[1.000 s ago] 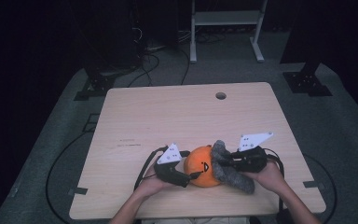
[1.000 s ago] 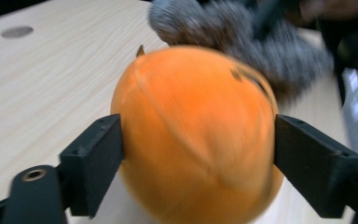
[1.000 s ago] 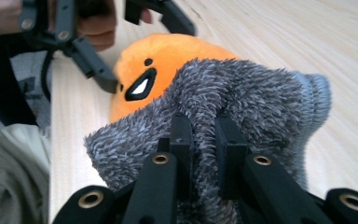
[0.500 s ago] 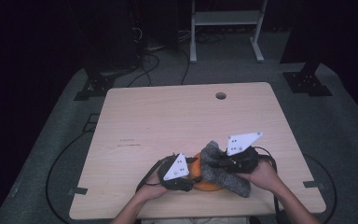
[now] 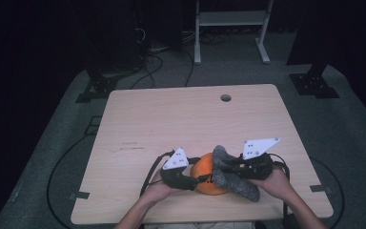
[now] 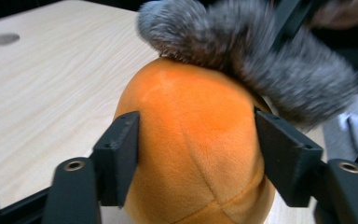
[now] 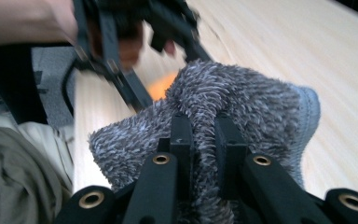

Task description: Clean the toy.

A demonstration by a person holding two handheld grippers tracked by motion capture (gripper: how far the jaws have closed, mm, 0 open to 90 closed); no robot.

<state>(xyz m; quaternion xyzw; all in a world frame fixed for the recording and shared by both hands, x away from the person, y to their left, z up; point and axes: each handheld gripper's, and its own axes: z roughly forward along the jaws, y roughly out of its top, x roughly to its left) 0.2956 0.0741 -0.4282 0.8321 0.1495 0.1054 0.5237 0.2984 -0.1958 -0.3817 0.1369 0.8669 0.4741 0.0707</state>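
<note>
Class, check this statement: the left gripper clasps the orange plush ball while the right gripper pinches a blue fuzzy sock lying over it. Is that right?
Not quite. The sock is grey, not blue, as the right gripper view shows. The rest holds: the left gripper clasps the orange plush ball, its jaws having just been closing, and the right gripper pinches the sock lying over it.

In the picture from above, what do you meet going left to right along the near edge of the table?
The person's left hand → left gripper → orange plush ball → grey fuzzy sock → right gripper → right hand.
</note>
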